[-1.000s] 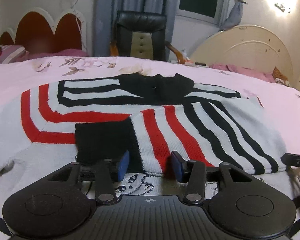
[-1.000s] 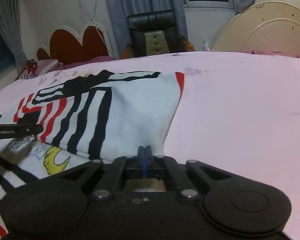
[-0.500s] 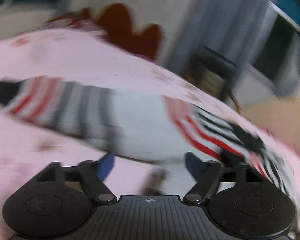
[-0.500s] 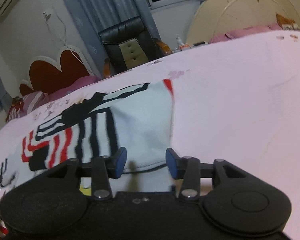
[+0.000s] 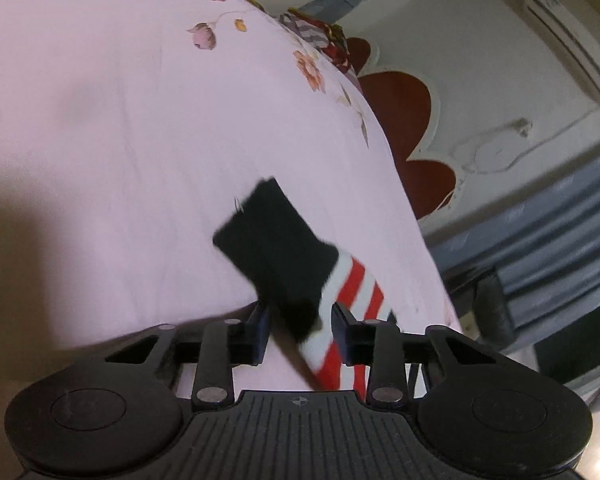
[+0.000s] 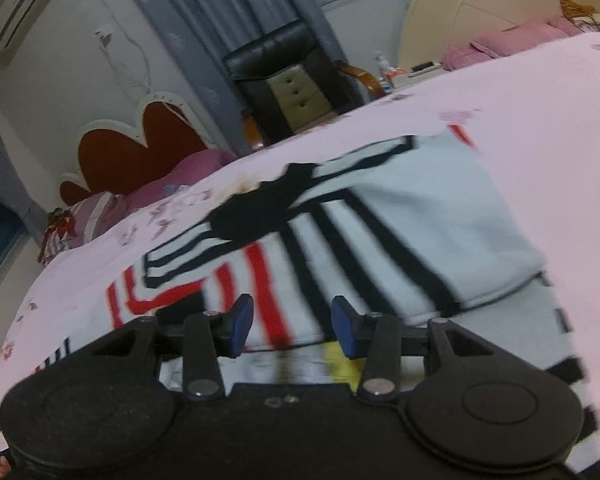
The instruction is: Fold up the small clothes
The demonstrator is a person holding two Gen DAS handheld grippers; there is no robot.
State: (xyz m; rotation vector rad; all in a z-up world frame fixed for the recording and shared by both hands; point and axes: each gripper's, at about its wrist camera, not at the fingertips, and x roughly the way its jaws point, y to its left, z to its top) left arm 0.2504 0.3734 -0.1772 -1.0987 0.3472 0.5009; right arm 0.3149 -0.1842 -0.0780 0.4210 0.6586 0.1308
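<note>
The striped sweater (image 6: 380, 240) lies spread on the pink bedsheet (image 6: 540, 120), its right side already folded in over the body so that a white panel with black bars sits on top. Its other sleeve (image 5: 300, 264), black at the cuff and red and white behind it, stretches out over the bare sheet in the left wrist view, laid flat for a grip. The left gripper (image 5: 300, 330) straddles this sleeve just behind the cuff; its jaws have just been closing with the fabric between them, and it is not clear that the pads (image 5: 342, 332) press on the cloth yet, so a firm hold cannot be claimed. The right gripper (image 6: 292, 324) hangs above the folded body with its jaws apart and nothing between them, apparently freed once its side was laid. The likely next step is carrying the left sleeve across to match.
</note>
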